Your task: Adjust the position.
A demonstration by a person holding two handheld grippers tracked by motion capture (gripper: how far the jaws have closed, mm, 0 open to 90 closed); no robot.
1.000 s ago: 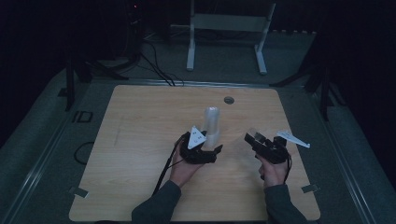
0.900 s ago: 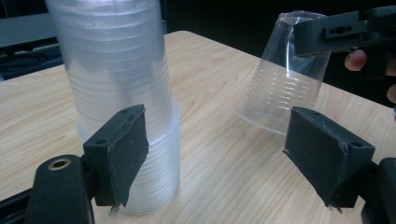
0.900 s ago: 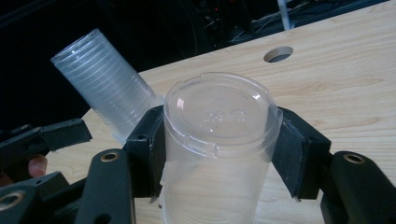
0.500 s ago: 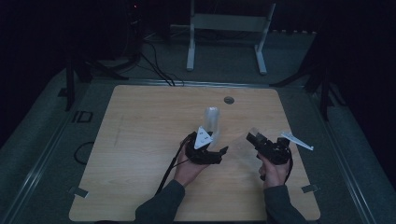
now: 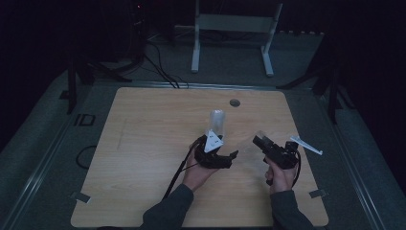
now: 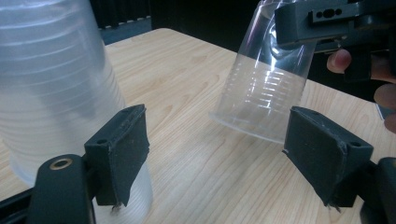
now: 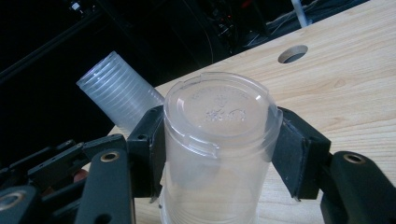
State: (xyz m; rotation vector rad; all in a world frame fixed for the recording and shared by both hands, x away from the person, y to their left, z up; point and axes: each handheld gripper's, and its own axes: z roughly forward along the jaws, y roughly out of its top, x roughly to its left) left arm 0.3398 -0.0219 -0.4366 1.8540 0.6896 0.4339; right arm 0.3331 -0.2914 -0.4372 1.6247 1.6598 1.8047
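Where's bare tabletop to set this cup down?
The right gripper is shut on a clear cup. The table is bare left of the cup stack, and along the far edge up to the hole. It is crowded between the grippers; the open left gripper sits by the stack.

One stack of clear cups [image 5: 217, 123], one single clear cup [image 7: 217, 154], two hand-held grippers, one table [image 5: 143, 143].
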